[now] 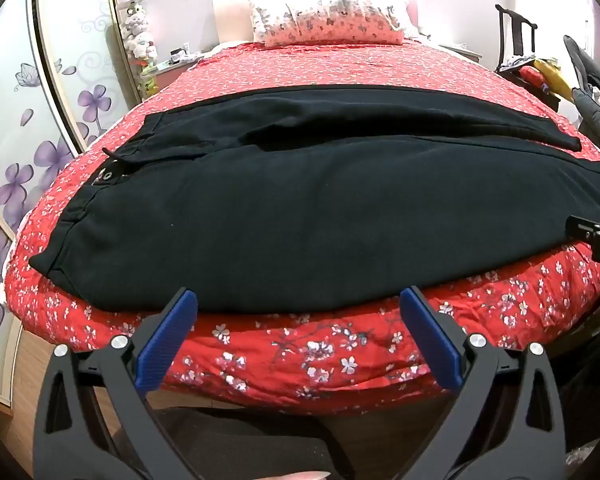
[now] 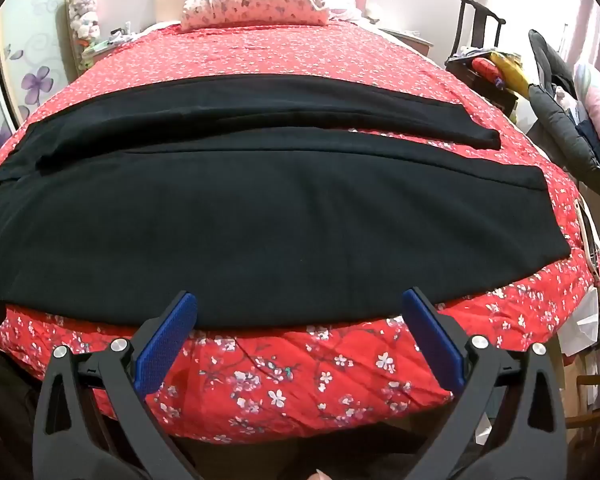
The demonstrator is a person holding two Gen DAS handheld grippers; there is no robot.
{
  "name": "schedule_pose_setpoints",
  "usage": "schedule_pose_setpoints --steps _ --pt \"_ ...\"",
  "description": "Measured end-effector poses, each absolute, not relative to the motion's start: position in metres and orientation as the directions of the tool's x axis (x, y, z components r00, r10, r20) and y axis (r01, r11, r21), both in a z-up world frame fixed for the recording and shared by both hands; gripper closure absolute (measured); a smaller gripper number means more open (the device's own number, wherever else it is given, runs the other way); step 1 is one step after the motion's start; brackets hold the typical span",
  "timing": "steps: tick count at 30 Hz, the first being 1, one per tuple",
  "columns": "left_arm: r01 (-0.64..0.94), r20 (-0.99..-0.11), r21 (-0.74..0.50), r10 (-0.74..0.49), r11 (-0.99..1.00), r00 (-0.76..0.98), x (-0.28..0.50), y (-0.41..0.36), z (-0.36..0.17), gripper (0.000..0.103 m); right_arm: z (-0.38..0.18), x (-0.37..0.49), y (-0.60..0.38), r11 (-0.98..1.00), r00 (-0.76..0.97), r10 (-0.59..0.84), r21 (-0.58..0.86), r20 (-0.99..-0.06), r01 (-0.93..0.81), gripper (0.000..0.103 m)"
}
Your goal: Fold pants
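Left wrist view looks across a bed (image 1: 300, 364) covered in a red bedspread with white blossoms, and the black pants (image 1: 300, 216) lie spread flat across it, lengthwise from side to side. Their waistband end (image 1: 112, 176), with a metal button showing, sits toward the left side of the bed; the two legs run out to the right, the far leg lying slightly apart from the near one along most of its length, with a thin strip of red showing between them. The left claw (image 1: 299, 300) hovers just above the near edge of the pants, its blue-padded fingers (image 1: 168, 340) spread wide with nothing between them. At the right edge of this view the tip of the right claw (image 1: 592, 234) shows beside the near leg's hem end. Right wrist view shows the same pants (image 2: 260, 224) from further toward the leg end: the near leg's hem (image 2: 548, 208) lies flat on the bedspread (image 2: 300, 376), the far leg's hem (image 2: 488, 138) just beyond it. The right claw (image 2: 300, 300) is also wide apart and empty, poised at the near edge of the pants close to the bed's front side. A floral pillow (image 2: 256, 4) rests at the head of the bed, well apart from the pants, and a dark chair (image 2: 480, 40) piled with clothes stands beside the bed's right side.
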State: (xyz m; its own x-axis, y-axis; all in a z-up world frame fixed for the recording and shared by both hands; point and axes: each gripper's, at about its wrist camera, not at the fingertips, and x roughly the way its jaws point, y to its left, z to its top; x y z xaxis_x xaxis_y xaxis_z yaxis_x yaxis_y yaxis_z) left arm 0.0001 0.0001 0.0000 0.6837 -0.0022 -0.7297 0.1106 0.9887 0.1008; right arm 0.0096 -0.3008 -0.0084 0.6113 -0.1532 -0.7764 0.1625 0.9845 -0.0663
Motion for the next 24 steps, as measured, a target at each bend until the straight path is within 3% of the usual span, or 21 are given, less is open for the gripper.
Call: schedule_pose_setpoints --steps 24 --pt "0.109 -0.728 0.107 0.003 0.988 0.686 0.0 0.0 0.0 0.002 -0.0091 0.0087 -0.3026 0.984 0.608 -0.153 -0.067 -0.779 0.163 0.001"
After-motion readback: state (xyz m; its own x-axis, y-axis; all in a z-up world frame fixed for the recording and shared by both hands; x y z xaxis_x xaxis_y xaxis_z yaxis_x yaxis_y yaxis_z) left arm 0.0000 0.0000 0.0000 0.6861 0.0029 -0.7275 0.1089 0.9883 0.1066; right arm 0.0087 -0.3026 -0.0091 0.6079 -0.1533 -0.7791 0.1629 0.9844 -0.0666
